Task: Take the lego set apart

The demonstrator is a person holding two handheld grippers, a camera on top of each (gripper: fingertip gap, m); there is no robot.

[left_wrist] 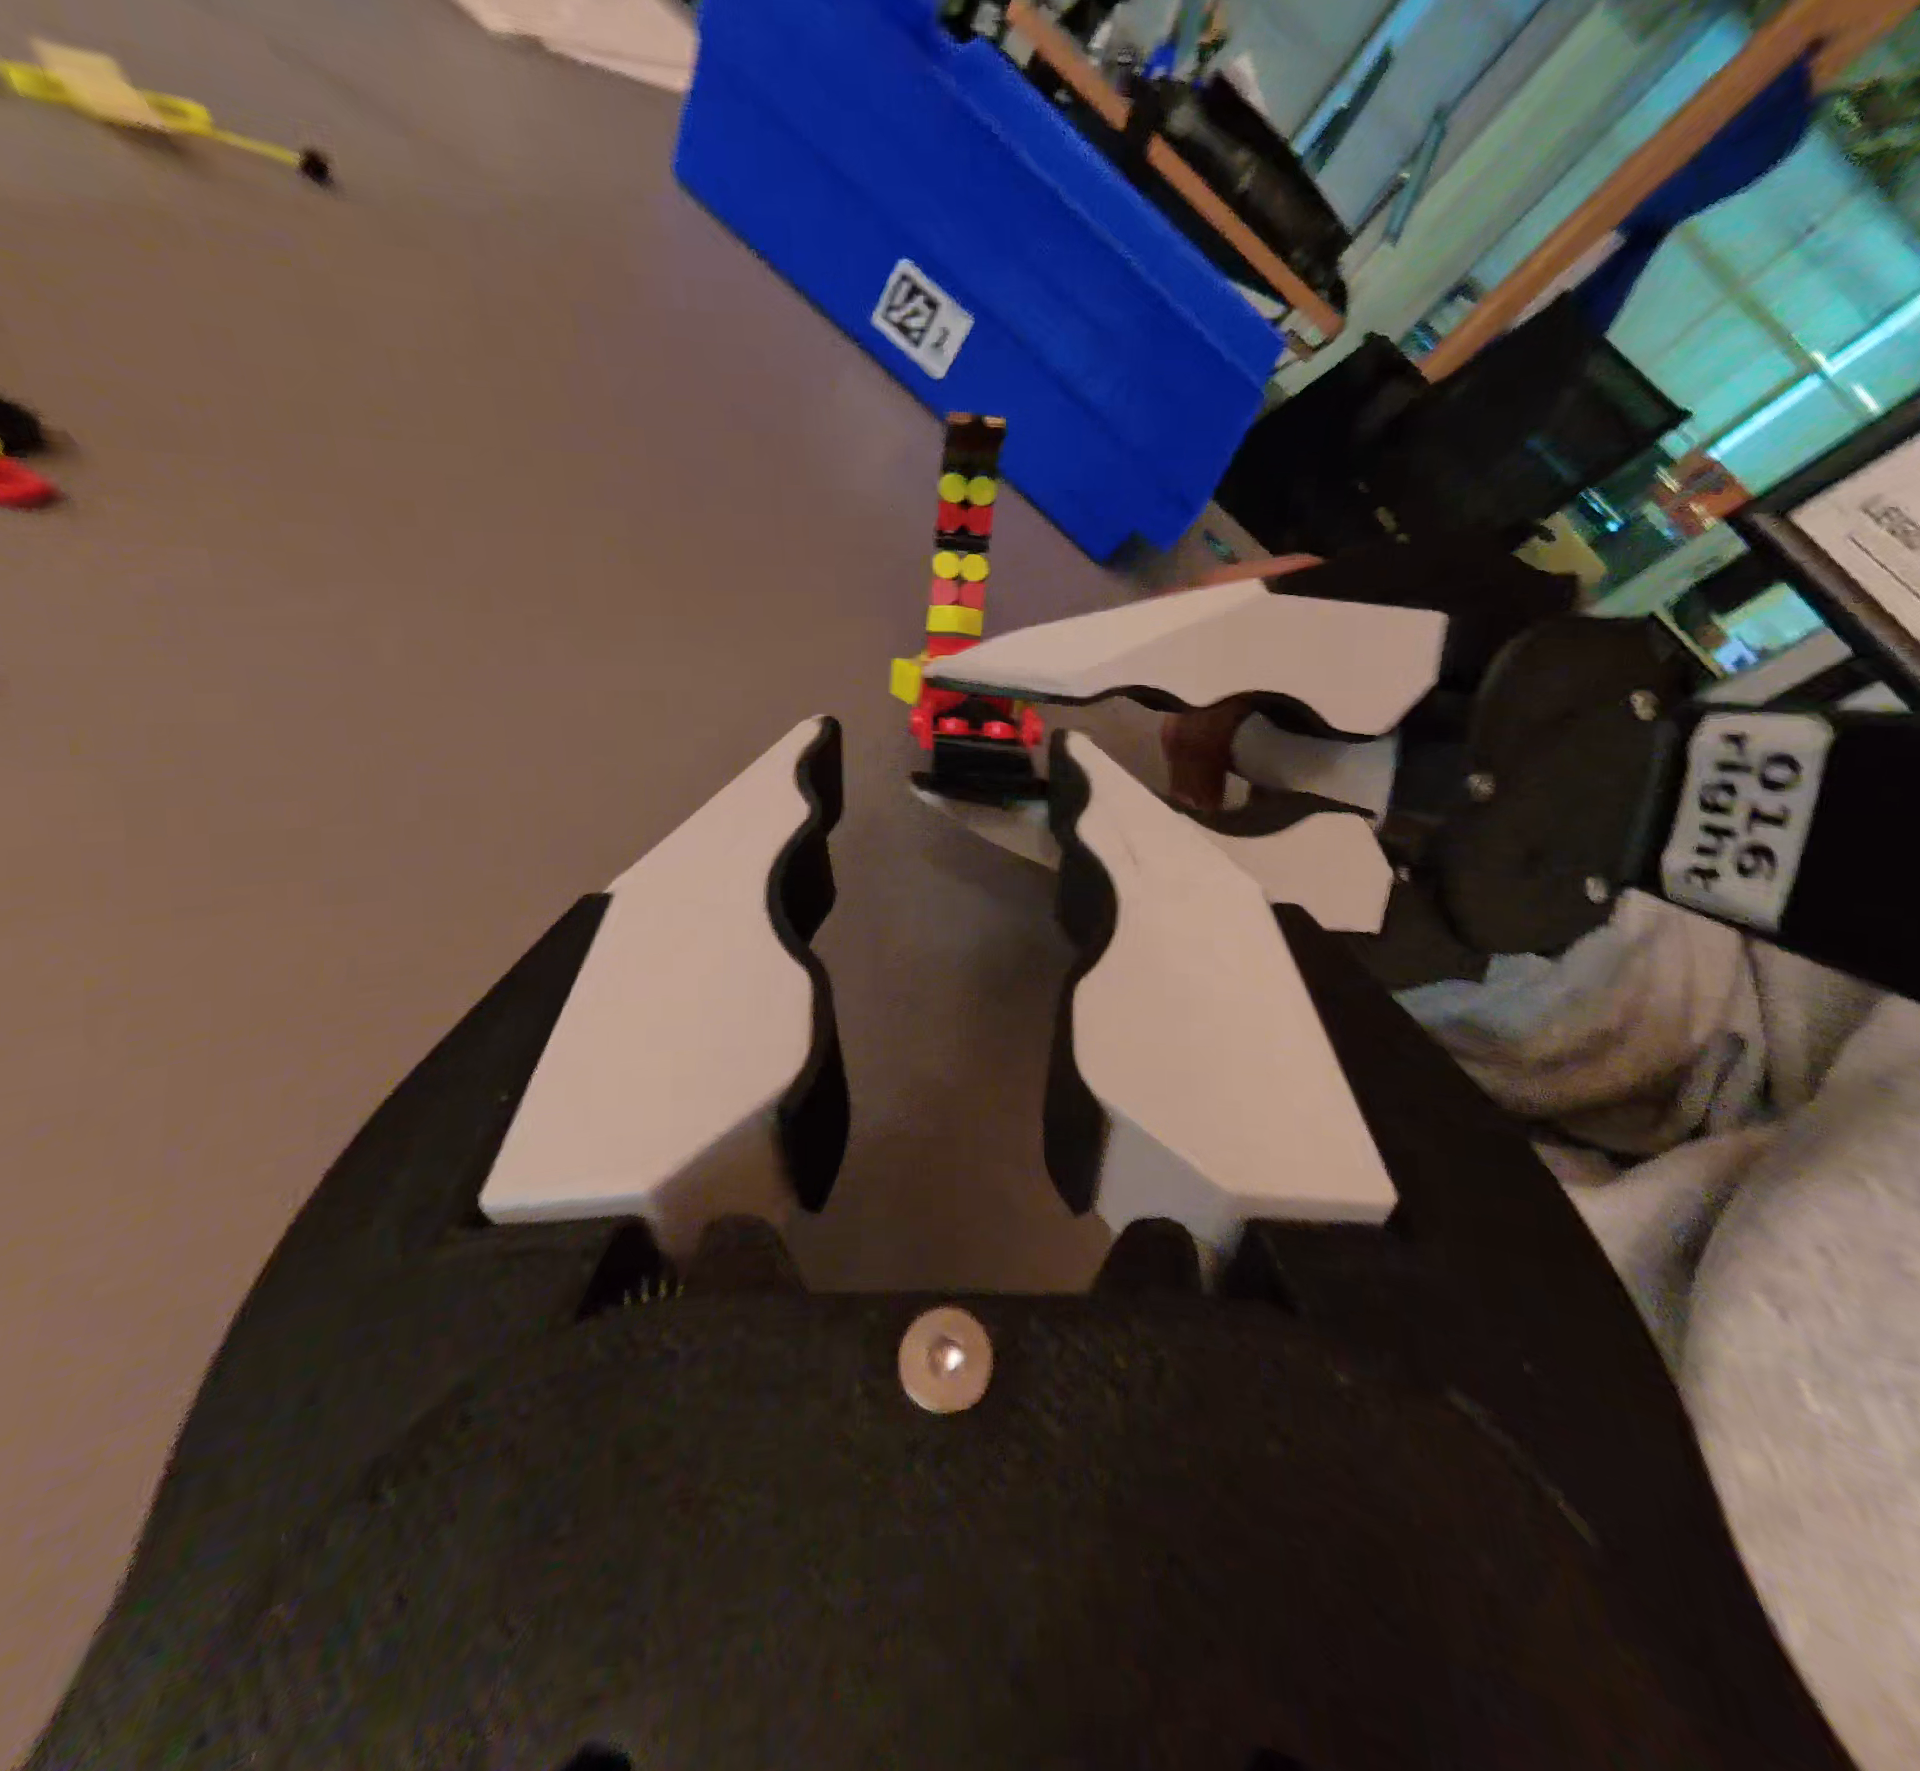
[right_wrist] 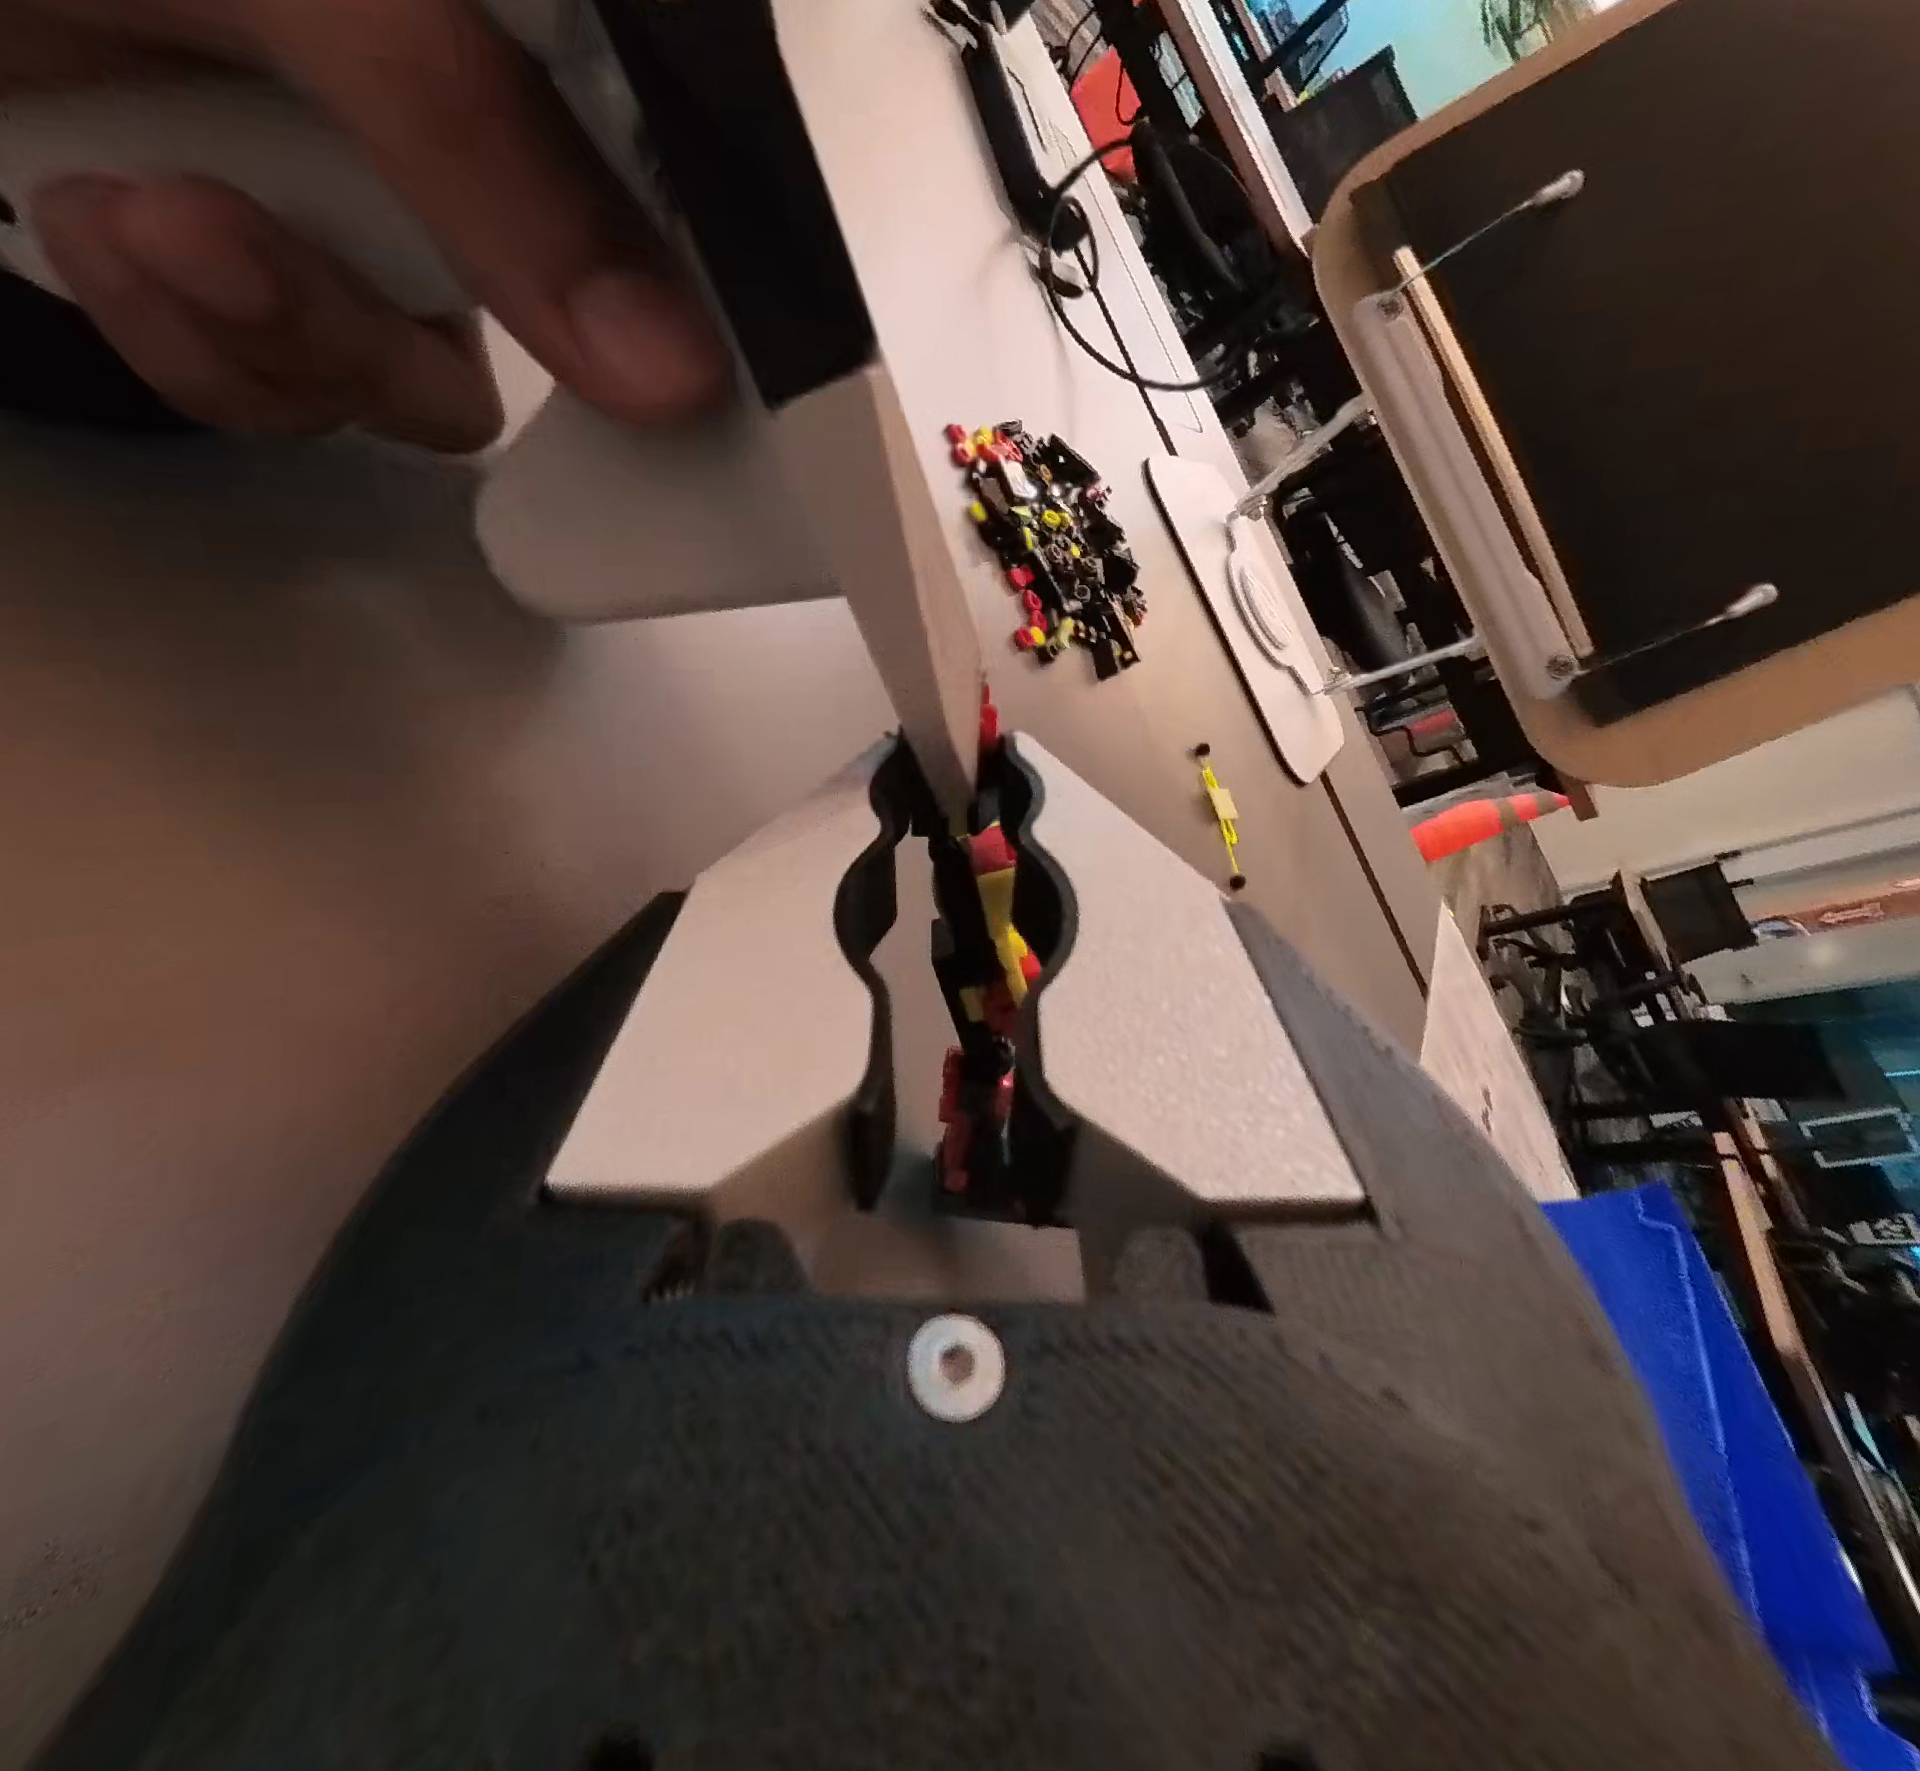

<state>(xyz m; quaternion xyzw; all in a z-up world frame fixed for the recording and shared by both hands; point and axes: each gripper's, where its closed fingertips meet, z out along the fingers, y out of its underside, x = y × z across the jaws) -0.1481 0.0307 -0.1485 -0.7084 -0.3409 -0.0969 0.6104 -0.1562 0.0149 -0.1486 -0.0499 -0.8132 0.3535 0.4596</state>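
At the centre of the frame, the right gripper [left_wrist: 935,734] is clamping the lego set [left_wrist: 964,599] steady while the left gripper [left_wrist: 940,750] is gaping beside its base, seemingly to pull a piece.

My left tongs [left_wrist: 940,745] stand spread with bare grey surface [left_wrist: 436,578] to their left. Ahead, the red, yellow and black brick lego set [left_wrist: 966,599] and my right tongs [left_wrist: 935,672] block the way. The tall blue plastic bin [left_wrist: 935,183] walls off the room behind.

Blue bin [left_wrist: 966,267] with a white sticker [left_wrist: 921,318] on grey tabletop [left_wrist: 416,578], black cable [right_wrist: 1091,287], white mat [right_wrist: 1247,620]
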